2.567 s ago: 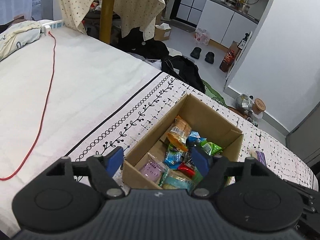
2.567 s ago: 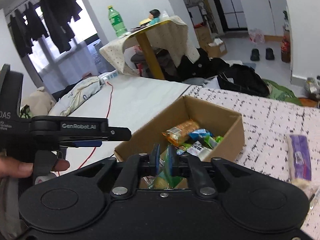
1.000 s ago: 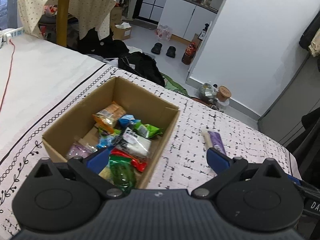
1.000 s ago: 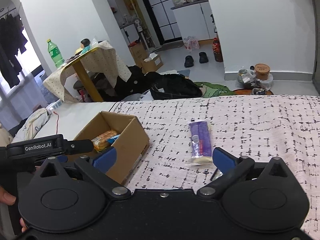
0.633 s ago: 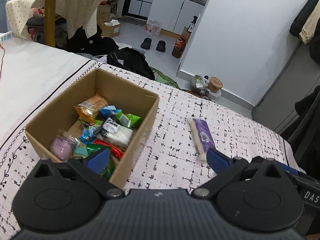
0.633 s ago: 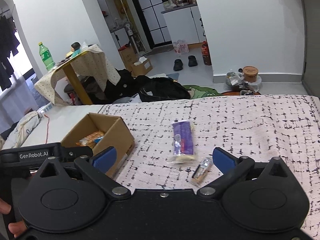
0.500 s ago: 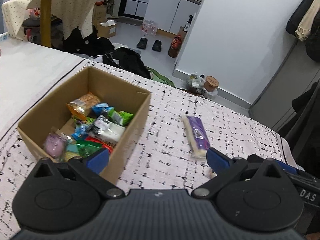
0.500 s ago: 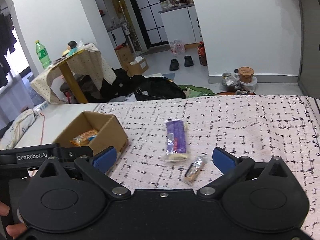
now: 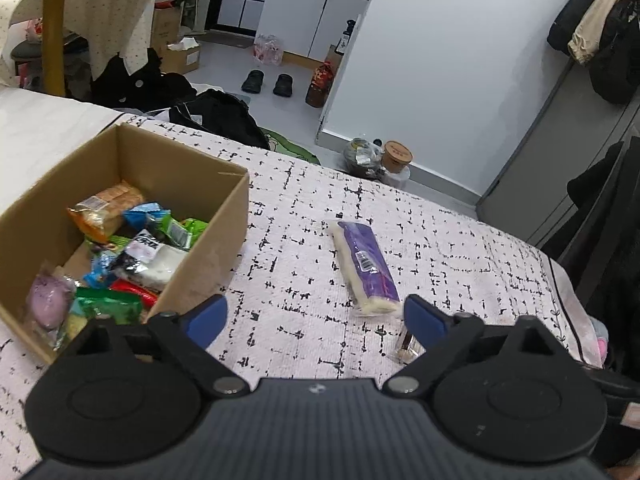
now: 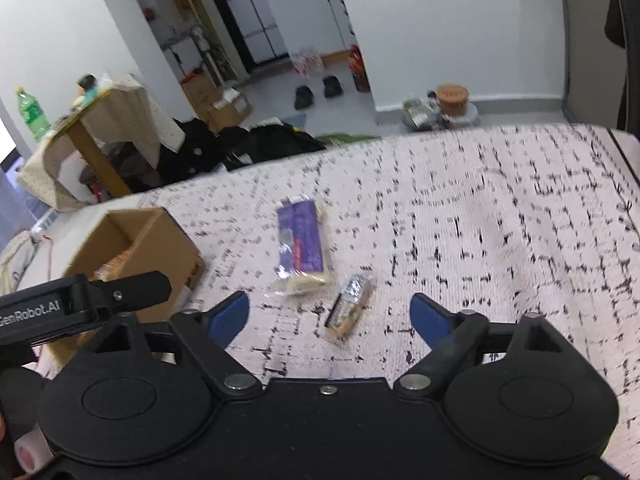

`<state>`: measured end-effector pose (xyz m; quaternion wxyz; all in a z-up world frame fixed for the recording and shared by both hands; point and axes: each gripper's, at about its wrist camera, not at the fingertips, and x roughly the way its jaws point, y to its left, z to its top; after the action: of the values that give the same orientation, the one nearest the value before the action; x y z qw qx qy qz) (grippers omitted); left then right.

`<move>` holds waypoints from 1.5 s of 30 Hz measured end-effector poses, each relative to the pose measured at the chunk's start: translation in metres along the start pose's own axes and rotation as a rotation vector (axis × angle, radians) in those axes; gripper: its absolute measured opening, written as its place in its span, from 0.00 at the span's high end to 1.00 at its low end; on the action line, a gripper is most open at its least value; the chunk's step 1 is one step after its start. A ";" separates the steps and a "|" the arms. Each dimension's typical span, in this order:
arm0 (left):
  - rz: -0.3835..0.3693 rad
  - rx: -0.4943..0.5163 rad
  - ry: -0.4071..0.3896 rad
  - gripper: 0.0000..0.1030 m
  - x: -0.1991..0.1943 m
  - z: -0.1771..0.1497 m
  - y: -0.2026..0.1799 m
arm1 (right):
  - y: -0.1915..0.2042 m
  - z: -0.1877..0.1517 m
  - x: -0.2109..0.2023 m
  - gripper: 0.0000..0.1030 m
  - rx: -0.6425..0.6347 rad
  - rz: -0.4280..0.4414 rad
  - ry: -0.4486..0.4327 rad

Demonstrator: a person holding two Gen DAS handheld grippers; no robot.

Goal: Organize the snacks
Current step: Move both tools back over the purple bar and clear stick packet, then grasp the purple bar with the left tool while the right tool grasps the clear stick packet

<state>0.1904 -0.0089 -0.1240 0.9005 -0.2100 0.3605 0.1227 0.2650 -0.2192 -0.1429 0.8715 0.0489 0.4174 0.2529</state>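
Observation:
An open cardboard box, part filled with several wrapped snacks, sits on the black-flecked white bedspread. To its right lies a long purple snack pack, and just nearer a small dark bar is half hidden behind my left gripper's right finger. My left gripper hovers in front of the pack, jaws closing with nothing between the pads. In the right wrist view the box, purple pack and small bar lie ahead. My right gripper hangs just short of the bar, jaws closing on nothing.
The bed's far edge drops to a floor with black bags, slippers and a brown tub. A cloth-covered table stands at the back left. A hand shows at the lower left of the right wrist view.
Both views have swung right, from the box to the loose packs, and dropped lower. The right gripper, shut over the box earlier, opened wide. Both pairs of jaws now stand slightly narrower.

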 end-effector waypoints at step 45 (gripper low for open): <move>-0.002 -0.010 0.059 0.36 0.085 0.012 -0.033 | -0.037 -0.003 0.029 0.82 -0.012 -0.112 0.090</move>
<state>0.2703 -0.0268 -0.1656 0.8884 -0.2183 0.3863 0.1174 0.2930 -0.2374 -0.1764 0.8649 0.0088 0.4567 0.2080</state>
